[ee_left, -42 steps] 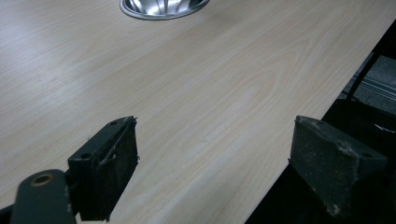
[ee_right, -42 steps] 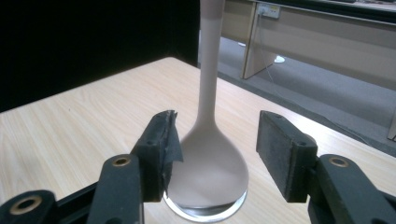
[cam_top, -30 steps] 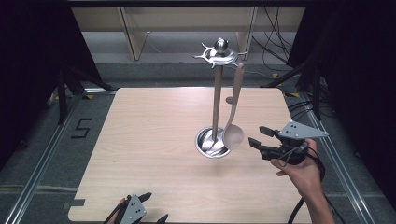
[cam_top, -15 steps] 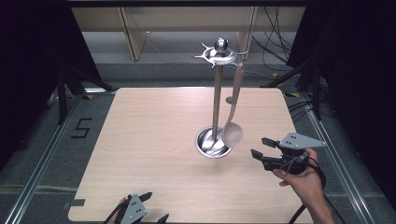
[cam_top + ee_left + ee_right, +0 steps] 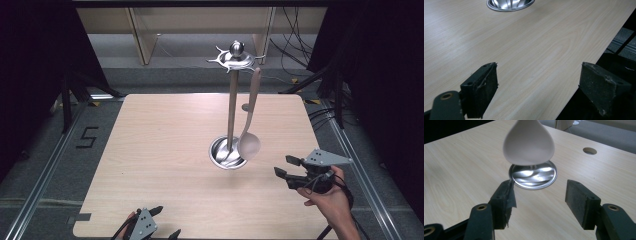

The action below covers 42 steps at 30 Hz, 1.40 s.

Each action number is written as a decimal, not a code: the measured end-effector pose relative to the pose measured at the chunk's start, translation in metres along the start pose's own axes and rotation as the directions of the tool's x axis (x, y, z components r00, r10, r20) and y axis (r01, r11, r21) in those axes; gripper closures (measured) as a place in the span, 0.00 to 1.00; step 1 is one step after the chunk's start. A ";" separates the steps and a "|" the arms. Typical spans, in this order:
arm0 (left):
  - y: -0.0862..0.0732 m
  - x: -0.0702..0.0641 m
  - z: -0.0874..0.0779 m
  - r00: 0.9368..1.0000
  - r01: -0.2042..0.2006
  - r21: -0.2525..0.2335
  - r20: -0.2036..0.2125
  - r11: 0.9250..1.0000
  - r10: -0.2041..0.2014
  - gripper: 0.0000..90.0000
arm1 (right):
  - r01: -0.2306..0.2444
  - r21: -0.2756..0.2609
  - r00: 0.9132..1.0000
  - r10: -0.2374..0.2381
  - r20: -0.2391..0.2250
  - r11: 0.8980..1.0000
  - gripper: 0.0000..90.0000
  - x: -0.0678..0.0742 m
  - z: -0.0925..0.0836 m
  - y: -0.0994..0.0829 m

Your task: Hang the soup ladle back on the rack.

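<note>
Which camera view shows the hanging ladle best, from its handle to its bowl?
The high view: there the ladle hangs whole from the stand, handle and bowl both visible. The right gripper view shows its bowl alone, close and cut off at the top, above the stand's round base. The left gripper view shows that base's edge.

Desk (image 5: 160,150): pale wood-grain rectangular top (one round hole near far edge). Bearing: polished steel utensil stand (image 5: 228,152), round dished base, right of centre.
</note>
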State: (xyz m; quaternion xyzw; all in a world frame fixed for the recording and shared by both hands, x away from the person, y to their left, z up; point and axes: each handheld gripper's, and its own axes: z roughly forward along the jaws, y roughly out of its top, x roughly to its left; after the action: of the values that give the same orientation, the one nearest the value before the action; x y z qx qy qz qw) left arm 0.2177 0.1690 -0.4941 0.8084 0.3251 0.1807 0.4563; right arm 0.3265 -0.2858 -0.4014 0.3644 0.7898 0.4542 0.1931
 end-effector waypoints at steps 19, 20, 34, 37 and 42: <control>0.000 0.001 -0.001 1.000 -0.013 0.014 -0.001 1.000 0.013 0.16 | -0.033 0.027 0.999 0.034 -0.031 0.999 0.41 0.008 0.002 -0.015; 0.000 0.001 -0.001 1.000 -0.010 0.013 0.000 1.000 0.010 0.16 | -0.007 0.020 1.000 0.007 -0.024 1.000 0.41 0.008 0.002 -0.016; 0.000 0.000 -0.001 1.000 0.003 0.007 -0.001 1.000 -0.003 0.16 | 0.004 0.019 0.999 -0.004 -0.042 1.000 0.40 0.014 0.002 -0.025; 0.000 0.000 0.000 1.000 0.005 -0.003 -0.004 1.000 -0.005 0.16 | -0.007 0.031 0.999 0.008 -0.036 0.999 0.40 0.016 0.000 -0.027; 0.001 0.002 -0.002 1.000 -0.025 0.034 -0.006 0.999 0.026 0.16 | -0.012 0.036 0.999 0.013 -0.033 0.999 0.39 0.017 0.000 -0.031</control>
State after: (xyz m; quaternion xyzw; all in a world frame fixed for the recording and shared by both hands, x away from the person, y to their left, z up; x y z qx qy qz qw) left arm 0.2184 0.1718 -0.4924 0.8194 0.3192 0.1836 0.4393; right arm 0.3032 -0.2829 -0.4273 0.3652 0.7986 0.4471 0.1702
